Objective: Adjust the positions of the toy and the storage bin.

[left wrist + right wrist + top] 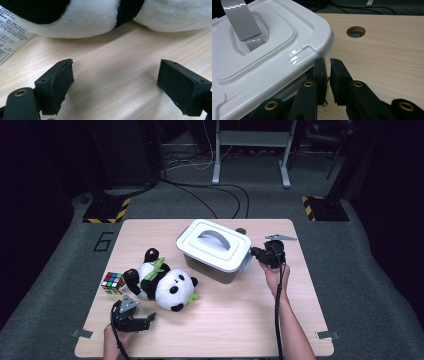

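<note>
A plush panda [165, 282] with green ribbons lies on its back at the left of the wooden table [240, 315]. My left gripper [148, 321] rests just in front of it, open, its jaws wide apart over bare wood [115, 85]. The panda's belly [100, 15] lies a little beyond the pads, not touching them. A white lidded box [212, 250] with a grey handle [212, 239] stands at the table's middle back. My right gripper [256, 254] is at the box's right end, its jaws shut [328, 75] against the lid's corner [319, 37]. I cannot make out anything between the pads.
A colour cube [113, 282] sits left of the panda near the table's left edge. A printed tag [12, 42] hangs from the panda. A round cable hole [356, 31] lies in the tabletop behind the box. Bare wood runs along the front and right.
</note>
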`<state>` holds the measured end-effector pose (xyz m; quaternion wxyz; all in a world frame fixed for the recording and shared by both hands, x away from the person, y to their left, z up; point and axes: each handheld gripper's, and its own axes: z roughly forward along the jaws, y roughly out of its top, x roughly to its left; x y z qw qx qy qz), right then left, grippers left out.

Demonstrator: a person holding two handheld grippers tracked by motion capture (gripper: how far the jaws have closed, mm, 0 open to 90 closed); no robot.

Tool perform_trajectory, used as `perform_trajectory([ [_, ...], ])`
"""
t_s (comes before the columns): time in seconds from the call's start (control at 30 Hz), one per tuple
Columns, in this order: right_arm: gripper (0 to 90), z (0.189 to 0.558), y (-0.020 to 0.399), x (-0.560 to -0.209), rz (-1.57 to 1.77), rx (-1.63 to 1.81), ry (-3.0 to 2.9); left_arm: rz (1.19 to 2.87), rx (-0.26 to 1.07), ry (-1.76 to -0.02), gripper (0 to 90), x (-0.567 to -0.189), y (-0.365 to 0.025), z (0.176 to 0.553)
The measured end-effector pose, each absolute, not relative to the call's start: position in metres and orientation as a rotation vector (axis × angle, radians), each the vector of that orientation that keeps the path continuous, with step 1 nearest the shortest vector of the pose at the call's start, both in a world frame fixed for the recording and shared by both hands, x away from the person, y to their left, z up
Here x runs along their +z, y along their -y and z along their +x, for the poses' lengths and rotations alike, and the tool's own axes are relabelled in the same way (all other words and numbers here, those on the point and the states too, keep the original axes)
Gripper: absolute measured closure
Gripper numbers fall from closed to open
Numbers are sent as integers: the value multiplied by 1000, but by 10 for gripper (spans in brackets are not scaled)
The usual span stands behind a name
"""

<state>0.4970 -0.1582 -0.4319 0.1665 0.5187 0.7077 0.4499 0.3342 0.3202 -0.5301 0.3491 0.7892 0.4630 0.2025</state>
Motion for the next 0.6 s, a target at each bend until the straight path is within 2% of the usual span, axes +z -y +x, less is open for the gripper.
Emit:
perform_trajectory([
  [0.6,833,470,150,-430,1451,1256,-2029,2049,522,-1200,131,-530,-320,334],
])
